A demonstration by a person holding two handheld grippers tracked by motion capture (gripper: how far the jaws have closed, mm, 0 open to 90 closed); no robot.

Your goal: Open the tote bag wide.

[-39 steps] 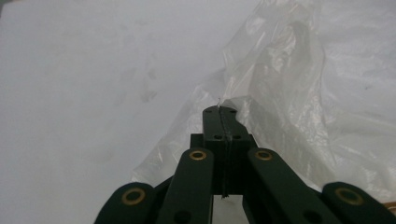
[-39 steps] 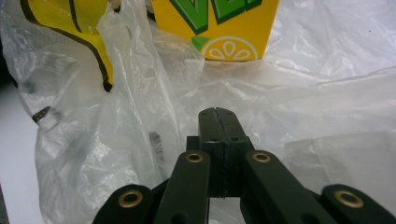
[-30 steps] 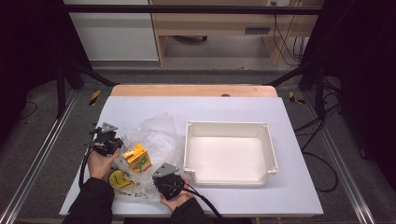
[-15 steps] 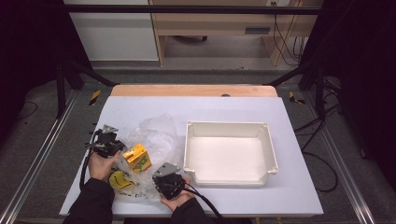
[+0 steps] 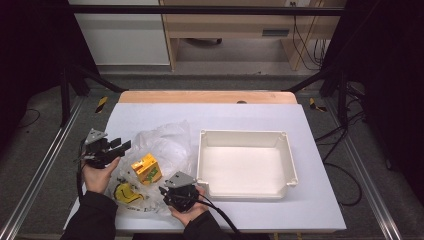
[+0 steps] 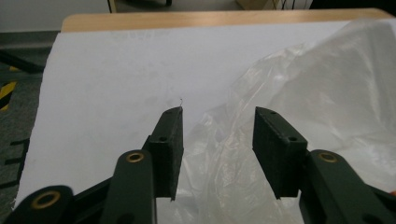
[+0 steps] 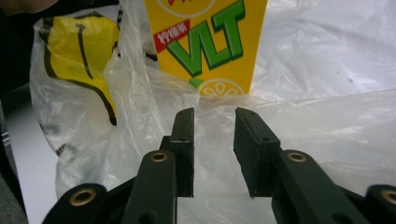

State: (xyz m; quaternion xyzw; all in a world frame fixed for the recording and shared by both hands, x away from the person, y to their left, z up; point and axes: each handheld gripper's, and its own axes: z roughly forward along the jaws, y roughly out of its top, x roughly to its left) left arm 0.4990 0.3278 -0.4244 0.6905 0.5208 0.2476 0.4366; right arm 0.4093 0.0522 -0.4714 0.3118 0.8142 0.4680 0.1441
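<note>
White and flat, the surface sits in a dim room with a pale wooden edge at its far side. On the right half of it rests a white tray with tall walls. Just left of the tray lies a crinkly clear plastic bag, spread out and puffy. On the bag stands a yellow drink box with green letters, and near it, closer to the person, a yellow packet with black lines shows through the plastic. The left tongs are held in the person's left hand at the left side of the bag. Its jaws have just been opening, and they stand well apart. In the left gripper view the bag shows between and past the jaws, but the pads do not press on it. The right tongs are held at the near edge of the bag, right beside the corner of the tray. Its jaws have just been opening too, and there is a clear gap between them. In the right gripper view the plastic lies in that gap and is not pinched, and the drink box stands just past the tips, with the yellow packet off to one side.
</note>
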